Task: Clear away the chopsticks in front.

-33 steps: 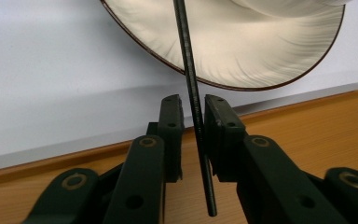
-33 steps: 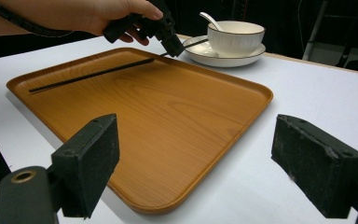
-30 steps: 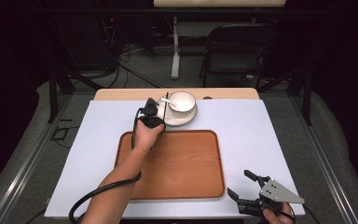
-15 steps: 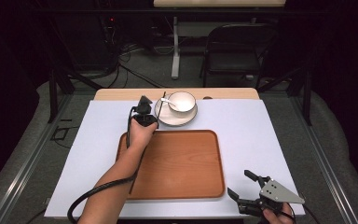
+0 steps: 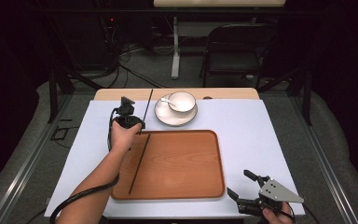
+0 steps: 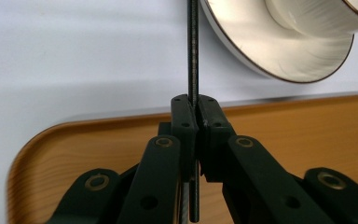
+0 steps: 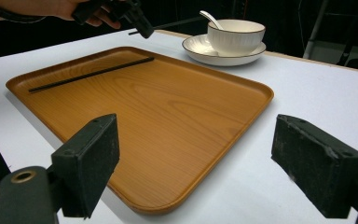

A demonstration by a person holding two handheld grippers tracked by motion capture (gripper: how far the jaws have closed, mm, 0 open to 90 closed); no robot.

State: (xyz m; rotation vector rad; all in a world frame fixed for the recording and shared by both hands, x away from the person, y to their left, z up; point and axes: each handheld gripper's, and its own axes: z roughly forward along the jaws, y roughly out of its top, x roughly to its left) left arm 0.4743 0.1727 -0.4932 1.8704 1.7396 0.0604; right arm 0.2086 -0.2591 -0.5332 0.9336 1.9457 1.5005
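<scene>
Table [image 5: 261, 140]: white sheet over a wooden top, carrying everything below.
Tray [image 5: 186, 163]: wooden, rounded corners, lying flat in the middle of the table; its near corner sits between the right gripper's jaws in the right gripper view, untouched.
Plate and bowl [image 5: 182, 101]: white plate just beyond the tray's far edge, with a bowl on it and a white spoon [image 5: 167, 101] leaning in the bowl.
Right gripper [image 5: 248, 192]: held at the table's near right corner, jaws spread wide, nothing between them.
Left gripper [image 5: 129, 122]: over the tray's far left corner, jaws clamped on the held chopstick.
Held chopstick [image 6: 193, 56]: thin black stick pinched between the pads, raised off the surface; the pads sit well down its length, with a long part reaching out past the plate's left rim and a shorter part behind the jaws.
Resting chopstick [image 5: 140, 161]: its twin, flat on the tray's left side.
Axis, held: long axis runs away from the person, nearly straight toward the table's far edge.
Axis, resting: runs near to far along the tray, far end leaning slightly right.
Handling: likely light, stiff and smooth, so it may swivel or slip in a two-pad pinch; a hold nearer mid-length should steady it best.
</scene>
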